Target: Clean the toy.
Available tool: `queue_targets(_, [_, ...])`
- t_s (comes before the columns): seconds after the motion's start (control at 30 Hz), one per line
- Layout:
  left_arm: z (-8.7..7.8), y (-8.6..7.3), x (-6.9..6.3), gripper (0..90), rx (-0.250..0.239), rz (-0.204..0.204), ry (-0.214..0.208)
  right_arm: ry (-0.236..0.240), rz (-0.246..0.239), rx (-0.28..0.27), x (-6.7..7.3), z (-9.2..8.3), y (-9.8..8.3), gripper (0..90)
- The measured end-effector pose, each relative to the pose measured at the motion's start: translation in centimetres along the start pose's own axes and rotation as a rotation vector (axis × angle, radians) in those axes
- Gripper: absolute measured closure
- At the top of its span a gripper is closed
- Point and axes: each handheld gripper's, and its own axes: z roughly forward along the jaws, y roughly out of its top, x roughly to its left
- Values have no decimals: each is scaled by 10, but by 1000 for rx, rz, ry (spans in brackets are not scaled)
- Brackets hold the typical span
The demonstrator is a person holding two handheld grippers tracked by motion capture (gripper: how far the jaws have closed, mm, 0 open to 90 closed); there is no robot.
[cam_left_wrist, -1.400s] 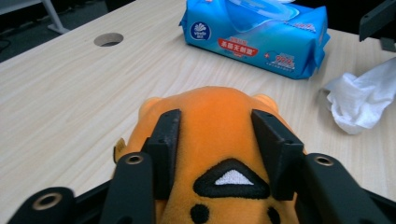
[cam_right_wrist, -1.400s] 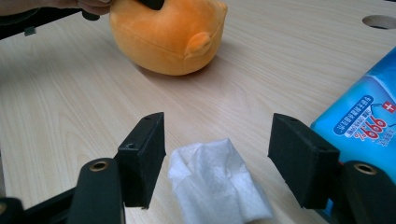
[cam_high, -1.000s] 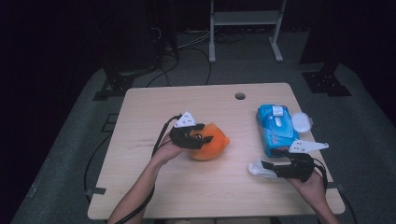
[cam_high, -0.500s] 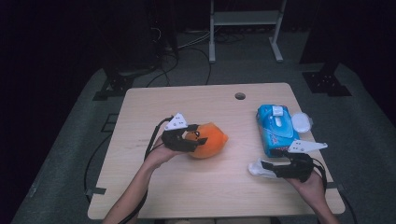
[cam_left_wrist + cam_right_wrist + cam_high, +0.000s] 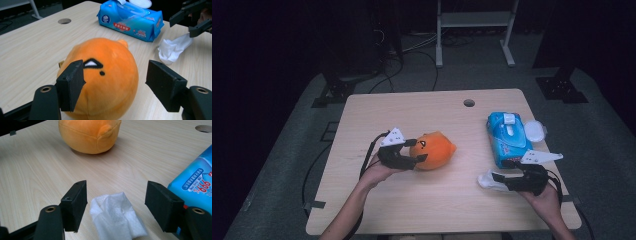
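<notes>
The orange plush toy [image 5: 433,150] sits on the desk [image 5: 422,210] a little left of the middle of the high view, and its small black eye and white mark face the left tool [image 5: 416,151]. The left tool's jaws have just been opening. They stand apart on each side of the toy; one jaw is right by its cheek and the other is clear of it, so the toy looks let go and resting on its own. The crumpled white wipe [image 5: 490,180] lies at the lower right of the high view, just below the blue wipe pack [image 5: 508,137]. The right tool [image 5: 498,181] has its jaws wide apart with the wipe lying loose between them, not squeezed. The pack's lid [image 5: 535,131] is flipped open. My guess is that a wipe is already out of the pack, and wiping the toy is the part not yet done. The pack has white and red labels with writing on them; in the right gripper view I can read the number 999 [image 5: 200,187], but the other words are too small to read.
</notes>
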Motion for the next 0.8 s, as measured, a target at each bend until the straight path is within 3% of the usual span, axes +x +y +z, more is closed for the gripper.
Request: queue_targets(0.8, [-21, -28, -16, 203, 21, -36, -11, -2, 3, 1, 0, -1, -1, 326])
